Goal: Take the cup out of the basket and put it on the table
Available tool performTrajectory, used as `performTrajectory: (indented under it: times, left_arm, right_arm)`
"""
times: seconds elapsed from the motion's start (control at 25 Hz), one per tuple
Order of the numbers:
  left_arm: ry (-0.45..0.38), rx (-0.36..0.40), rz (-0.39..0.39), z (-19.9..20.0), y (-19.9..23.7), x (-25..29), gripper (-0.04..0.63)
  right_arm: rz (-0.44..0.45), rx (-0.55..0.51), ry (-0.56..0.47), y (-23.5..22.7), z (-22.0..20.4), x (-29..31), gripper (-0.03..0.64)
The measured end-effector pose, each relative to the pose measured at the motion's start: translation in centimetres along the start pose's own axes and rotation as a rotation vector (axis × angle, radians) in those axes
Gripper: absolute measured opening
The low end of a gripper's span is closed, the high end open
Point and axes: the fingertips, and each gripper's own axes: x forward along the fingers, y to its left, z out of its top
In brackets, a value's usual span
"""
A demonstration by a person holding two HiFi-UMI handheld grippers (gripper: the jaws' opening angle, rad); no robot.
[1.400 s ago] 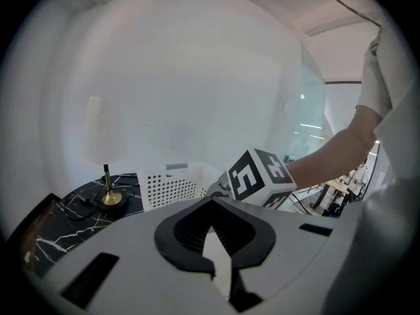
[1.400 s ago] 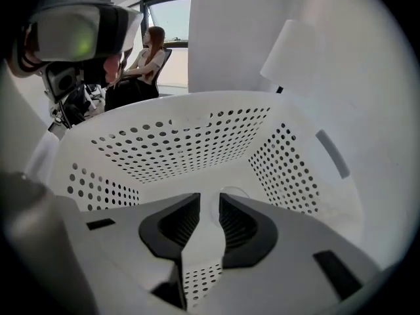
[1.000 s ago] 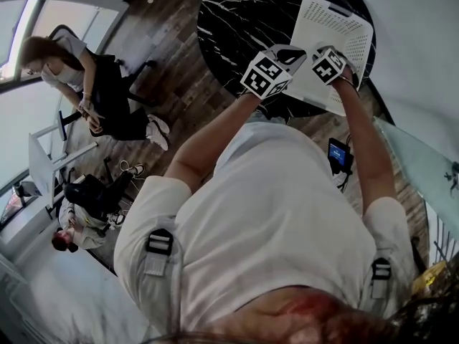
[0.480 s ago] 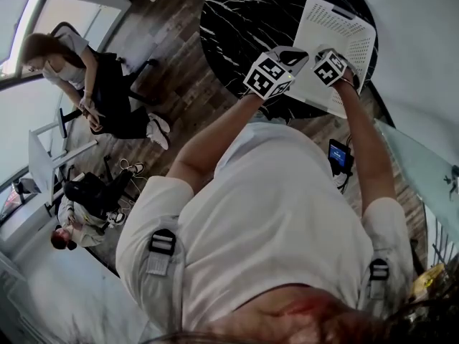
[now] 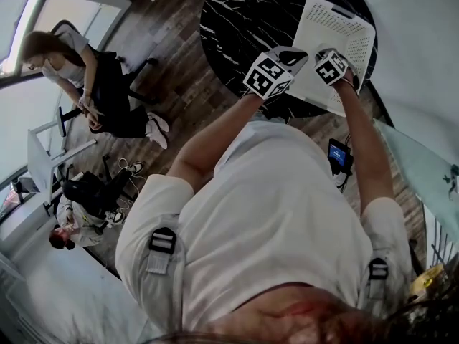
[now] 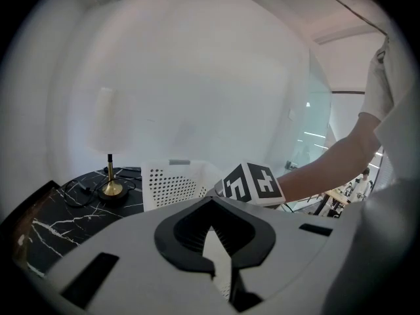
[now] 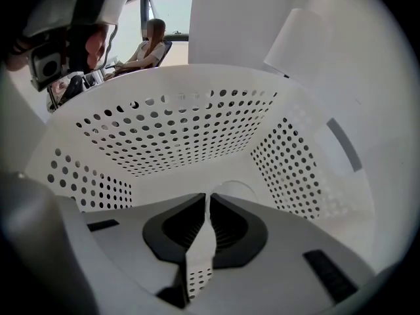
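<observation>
A white perforated basket [image 5: 337, 27] stands on the right side of the round black marble table [image 5: 237, 20]. My right gripper [image 7: 207, 199] is down inside the basket [image 7: 170, 130], its jaws closed to a thin slit. The curved rim of a clear cup [image 7: 236, 186] shows on the basket floor right at the tips, and the jaws seem to pinch its wall. In the head view the right gripper [image 5: 328, 54] hides the cup. My left gripper [image 5: 289, 54] hovers shut and holding nothing just left of the basket [image 6: 174, 186]. In its own view the left gripper [image 6: 211, 231] points past the basket.
A brass lamp base [image 6: 111, 189] with cables sits at the table's far side. A person sits on a chair [image 5: 72, 63] at the left, another is low on the floor [image 5: 79, 221]. A small screen [image 5: 338, 155] lies on the wood floor by the table.
Both grippers have shifted slightly up and right toward the basket; otherwise the scene is unchanged.
</observation>
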Motion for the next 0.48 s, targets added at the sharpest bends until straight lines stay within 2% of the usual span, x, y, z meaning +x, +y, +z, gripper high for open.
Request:
performTrajectory:
  times: [0.48]
  left_arm:
    - [-0.027, 0.000, 0.017, 0.5, -0.7, -0.7, 0.006]
  right_arm:
    - [-0.055, -0.021, -0.066, 0.3, 1.6, -3.7, 0.028]
